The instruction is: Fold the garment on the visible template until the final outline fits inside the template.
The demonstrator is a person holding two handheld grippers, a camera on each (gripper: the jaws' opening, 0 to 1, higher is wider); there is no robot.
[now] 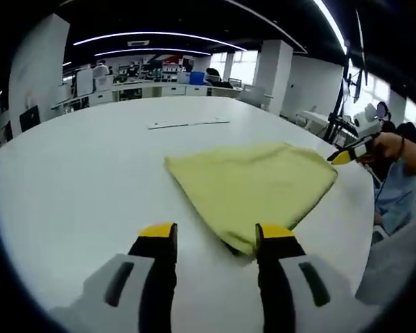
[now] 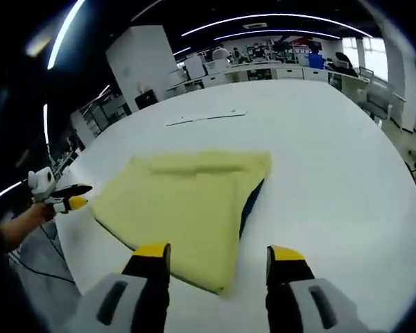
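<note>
A yellow garment (image 1: 253, 187) lies folded flat on the white table (image 1: 90, 180). In the left gripper view my left gripper (image 1: 216, 236) is open, and the cloth's near corner sits just by its right fingertip (image 1: 276, 234). The right gripper (image 1: 345, 157), held by a hand, hovers at the cloth's far right edge. In the right gripper view the garment (image 2: 187, 201) shows a dark underlayer (image 2: 253, 198) along its right side. My right gripper (image 2: 220, 253) is open, with the cloth's near corner between its jaws. The left gripper (image 2: 69, 200) hangs off the cloth's left edge.
A thin pale strip (image 1: 188, 124) lies on the table beyond the garment, also in the right gripper view as the strip (image 2: 206, 118). A seated person (image 1: 402, 180) is at the table's right edge. Desks and shelves (image 1: 139, 80) stand far behind.
</note>
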